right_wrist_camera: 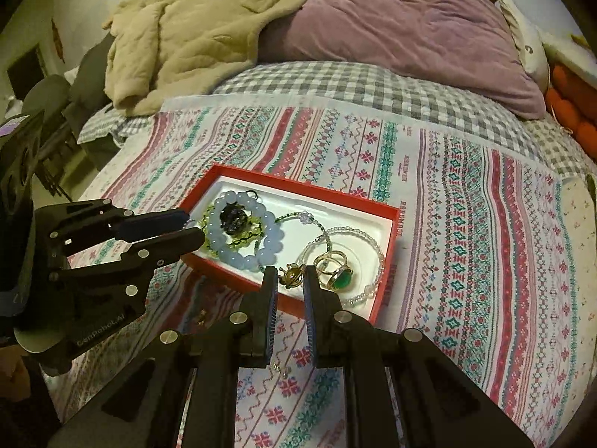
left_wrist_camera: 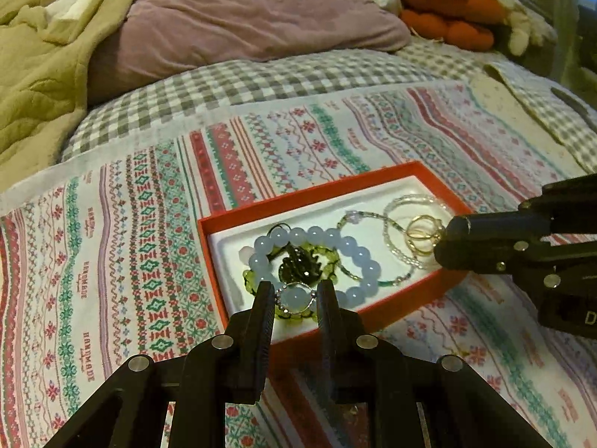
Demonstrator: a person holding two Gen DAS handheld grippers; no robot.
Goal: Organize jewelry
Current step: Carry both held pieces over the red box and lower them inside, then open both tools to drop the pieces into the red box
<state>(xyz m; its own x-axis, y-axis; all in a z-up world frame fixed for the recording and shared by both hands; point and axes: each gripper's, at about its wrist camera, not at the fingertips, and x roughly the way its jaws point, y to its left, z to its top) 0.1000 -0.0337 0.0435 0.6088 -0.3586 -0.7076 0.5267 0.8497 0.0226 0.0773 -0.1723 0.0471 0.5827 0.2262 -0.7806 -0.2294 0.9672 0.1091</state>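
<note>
Two hand-held grippers work a red box (right_wrist_camera: 384, 257) of jewelry on a bed. Left gripper (left_wrist_camera: 294, 295), parted, straddles a pale bead (left_wrist_camera: 294, 297); right gripper (right_wrist_camera: 291, 280), parted, frames a gold charm (right_wrist_camera: 290, 277) at the near edge.

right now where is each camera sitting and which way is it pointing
Left wrist: rides on the left gripper, looking forward over the near long edge of the red box toward the purple pillow; its own two fingers frame a pale bead, and the right gripper enters from the right.
Right wrist: rides on the right gripper, looking over the box's other end, at the green ring; the left gripper enters from the left.
Shared: box, blue bead bracelet, patterned cloth, pillow, each other's gripper.
</note>
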